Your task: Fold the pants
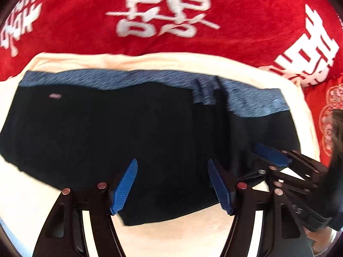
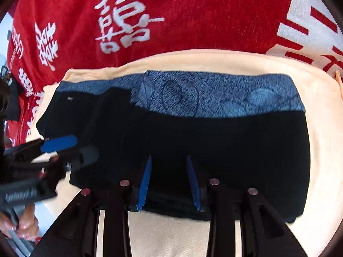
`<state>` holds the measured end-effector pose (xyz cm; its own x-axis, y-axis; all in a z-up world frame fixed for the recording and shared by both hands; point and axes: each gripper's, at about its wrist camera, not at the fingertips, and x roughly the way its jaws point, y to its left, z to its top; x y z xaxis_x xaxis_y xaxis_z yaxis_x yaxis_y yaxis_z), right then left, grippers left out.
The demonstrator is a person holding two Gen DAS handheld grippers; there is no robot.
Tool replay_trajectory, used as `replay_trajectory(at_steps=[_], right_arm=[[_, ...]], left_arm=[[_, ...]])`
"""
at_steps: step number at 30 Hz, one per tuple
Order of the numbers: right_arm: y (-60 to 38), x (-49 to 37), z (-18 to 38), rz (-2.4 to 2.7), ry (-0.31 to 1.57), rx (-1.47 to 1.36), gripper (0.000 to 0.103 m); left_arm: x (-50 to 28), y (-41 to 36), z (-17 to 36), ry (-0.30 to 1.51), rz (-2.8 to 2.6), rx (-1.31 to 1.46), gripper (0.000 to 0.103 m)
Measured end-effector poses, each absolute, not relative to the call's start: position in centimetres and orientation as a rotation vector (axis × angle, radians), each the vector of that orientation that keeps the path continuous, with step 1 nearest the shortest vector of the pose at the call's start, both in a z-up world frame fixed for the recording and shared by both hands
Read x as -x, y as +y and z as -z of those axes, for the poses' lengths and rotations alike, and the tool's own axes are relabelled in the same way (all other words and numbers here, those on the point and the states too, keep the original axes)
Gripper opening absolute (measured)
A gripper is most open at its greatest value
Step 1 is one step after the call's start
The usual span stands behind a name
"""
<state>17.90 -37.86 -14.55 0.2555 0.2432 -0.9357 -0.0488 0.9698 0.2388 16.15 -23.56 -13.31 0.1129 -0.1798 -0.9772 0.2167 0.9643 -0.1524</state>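
Note:
The black pants (image 1: 120, 132) lie folded on a cream cloth (image 1: 150, 63), with a blue patterned garment (image 1: 133, 78) showing along their far edge. My left gripper (image 1: 172, 184) is open over the pants' near edge, blue pads wide apart. My right gripper (image 2: 169, 182) is open with its pads part-way apart, over the pants (image 2: 214, 150) near their front edge; the blue garment (image 2: 214, 94) lies beyond. Each gripper shows in the other's view: the right one (image 1: 278, 160) at the right, the left one (image 2: 60, 147) at the left.
A red blanket (image 1: 235, 21) with white characters covers the surface behind the cream cloth (image 2: 193, 60). A hand (image 2: 23, 224) holds the left gripper's handle at the lower left of the right wrist view.

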Motion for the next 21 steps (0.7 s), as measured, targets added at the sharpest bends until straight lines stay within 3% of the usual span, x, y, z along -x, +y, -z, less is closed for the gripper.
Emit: replay_trajectory(at_steps=[10,21], right_arm=[[-36.9,-17.1,14.4,-0.221,1.339,-0.171,0.042],[-34.1,-17.3,14.4,-0.219,1.388,-0.013,0.062]], left_arm=[[-13.8,-20.0,13.3,1.45,0.199,0.031,0.069],[-11.8,-15.1,11.9,1.415,0.11,0.197,0.072]])
